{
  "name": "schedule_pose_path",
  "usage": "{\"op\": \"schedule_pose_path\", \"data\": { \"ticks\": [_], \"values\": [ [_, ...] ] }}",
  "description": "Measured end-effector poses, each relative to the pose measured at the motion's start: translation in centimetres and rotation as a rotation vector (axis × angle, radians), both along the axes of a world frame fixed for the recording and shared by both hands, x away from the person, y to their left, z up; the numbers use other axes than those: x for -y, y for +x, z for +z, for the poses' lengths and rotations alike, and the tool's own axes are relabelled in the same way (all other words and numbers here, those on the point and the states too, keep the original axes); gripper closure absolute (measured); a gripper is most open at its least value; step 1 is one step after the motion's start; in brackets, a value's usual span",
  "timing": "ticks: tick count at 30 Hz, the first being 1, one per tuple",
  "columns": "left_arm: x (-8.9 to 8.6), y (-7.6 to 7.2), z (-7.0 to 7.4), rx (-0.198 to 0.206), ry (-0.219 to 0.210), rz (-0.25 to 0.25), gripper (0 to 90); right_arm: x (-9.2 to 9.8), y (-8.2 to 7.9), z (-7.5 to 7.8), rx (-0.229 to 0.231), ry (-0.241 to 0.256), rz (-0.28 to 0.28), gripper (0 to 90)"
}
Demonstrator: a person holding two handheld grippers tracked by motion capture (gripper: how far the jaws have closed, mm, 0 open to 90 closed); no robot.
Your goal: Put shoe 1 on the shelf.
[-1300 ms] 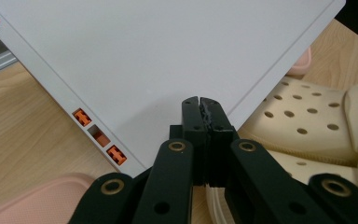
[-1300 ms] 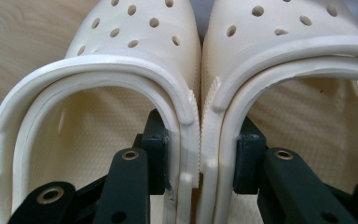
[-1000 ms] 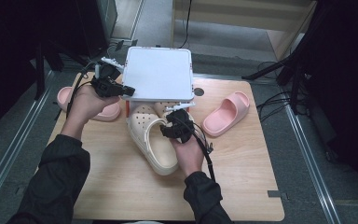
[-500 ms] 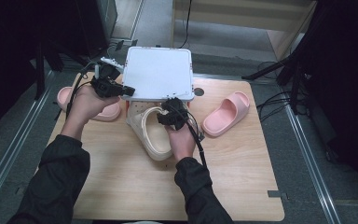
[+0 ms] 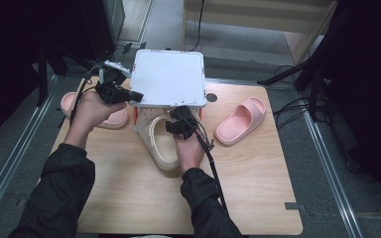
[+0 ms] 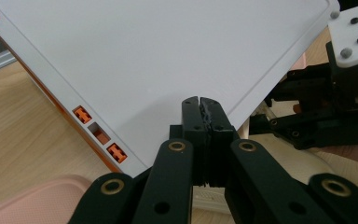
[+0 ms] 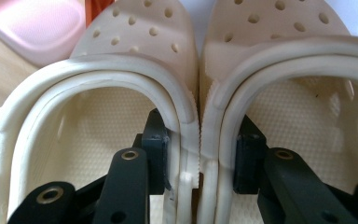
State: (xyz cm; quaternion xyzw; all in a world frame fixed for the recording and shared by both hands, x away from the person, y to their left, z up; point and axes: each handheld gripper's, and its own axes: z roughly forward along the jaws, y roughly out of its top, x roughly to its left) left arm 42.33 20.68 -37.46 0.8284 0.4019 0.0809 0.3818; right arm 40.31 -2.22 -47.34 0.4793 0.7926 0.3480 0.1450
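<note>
A: Wooden table (image 5: 129, 198), frame centre: right tool (image 7: 199, 172) pinches both cream clogs' (image 5: 161, 144) inner walls together.
B: Left tool (image 5: 134, 95), upper left, clamped on white lid (image 5: 168, 77) edge.

Left tongs (image 6: 200, 103) pinched closed; right tongs (image 7: 199, 156) clamping.

Ahead of the right hand-held gripper (image 5: 181, 119), the toes of the two cream perforated foam clogs (image 5: 161, 141) lie hidden under the raised white flat plastic lid (image 5: 168, 78). Beside the left hand-held gripper (image 5: 129, 95), the person's hand covers much of a pink rubber slide sandal (image 5: 110, 118).
</note>
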Motion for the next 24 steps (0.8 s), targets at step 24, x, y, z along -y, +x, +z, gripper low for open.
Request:
{"op": "schedule_pose_path", "data": {
  "ticks": [24],
  "values": [
    [0.13,-0.14,0.03,0.004,0.007,0.009,89.3,0.59,0.12,-0.36,-0.023,0.015,0.027,48.6]
  ]
}}
